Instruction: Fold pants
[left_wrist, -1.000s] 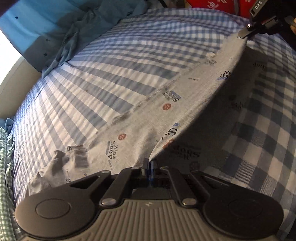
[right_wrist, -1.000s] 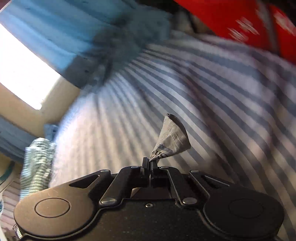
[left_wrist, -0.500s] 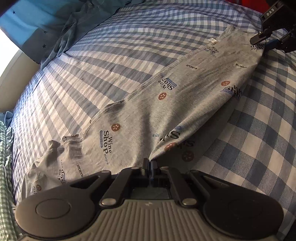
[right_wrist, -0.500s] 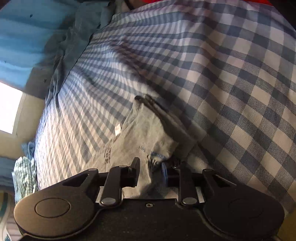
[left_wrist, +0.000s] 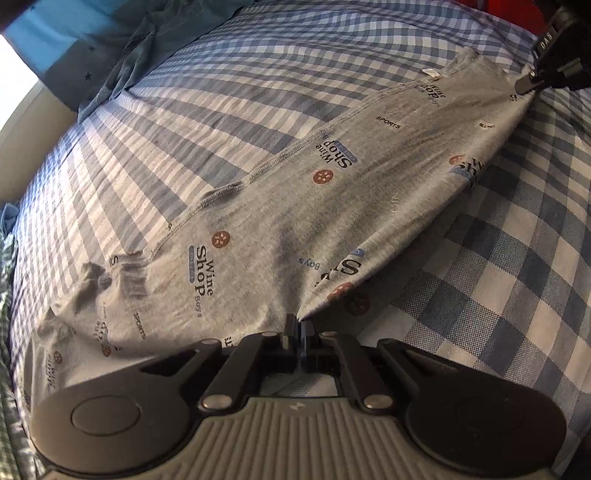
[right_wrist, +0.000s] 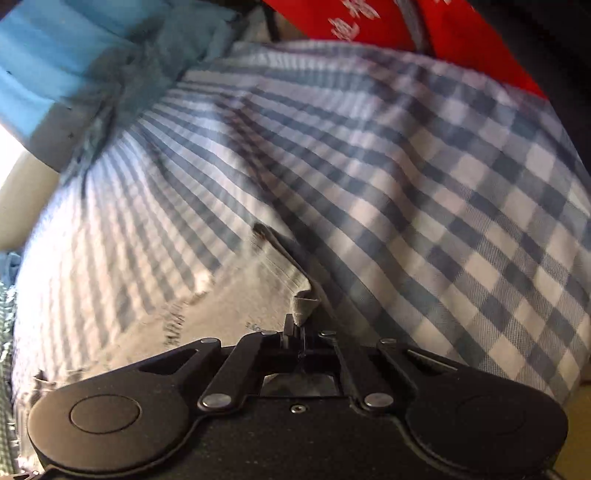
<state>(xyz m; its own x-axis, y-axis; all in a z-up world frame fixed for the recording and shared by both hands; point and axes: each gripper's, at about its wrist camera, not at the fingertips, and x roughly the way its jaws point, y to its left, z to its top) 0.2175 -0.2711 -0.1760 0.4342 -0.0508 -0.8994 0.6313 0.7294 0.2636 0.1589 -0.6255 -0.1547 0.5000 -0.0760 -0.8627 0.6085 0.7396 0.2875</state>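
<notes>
Both hand-held grippers, left (left_wrist: 296, 325) and right (right_wrist: 295, 325), pinch thin edges of the pants (left_wrist: 280, 221) stretched across the bed (left_wrist: 498, 280); a sharp tug could slip either pinch and collapse the fold.

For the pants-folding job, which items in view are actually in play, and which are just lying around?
In play:
- grey printed pants, spread on the checked bedsheet
- left claw, shut on one edge
- right claw, shut on the far corner

Lying around:
- blue-grey garment at the bed's far side
- red printed item beyond the bed
</notes>
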